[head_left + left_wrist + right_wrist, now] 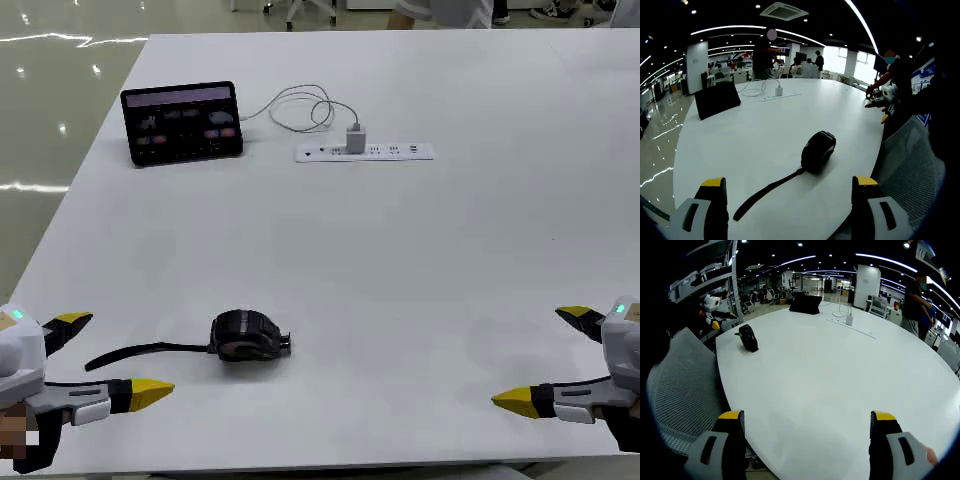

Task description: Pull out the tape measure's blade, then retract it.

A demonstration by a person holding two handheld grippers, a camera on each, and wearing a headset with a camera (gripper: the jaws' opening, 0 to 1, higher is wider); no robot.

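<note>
A black tape measure (248, 336) lies on the white table (400, 250) near the front edge, its black wrist strap (140, 352) trailing left. Its blade is inside the case. My left gripper (115, 355) hovers open at the front left, just left of the strap; in the left gripper view the tape measure (818, 150) sits ahead of the open gripper (790, 187). My right gripper (545, 355) hangs open at the front right, far from the tape measure (748, 337), which appears at upper left in the right gripper view beyond that gripper (807, 421).
A dark tablet (181, 122) stands propped at the back left. A white power strip (365, 152) with a plugged charger (356, 137) and looped white cable (300, 108) lies at the back centre. People stand beyond the table's far side. A mesh chair (910, 165) is near the front edge.
</note>
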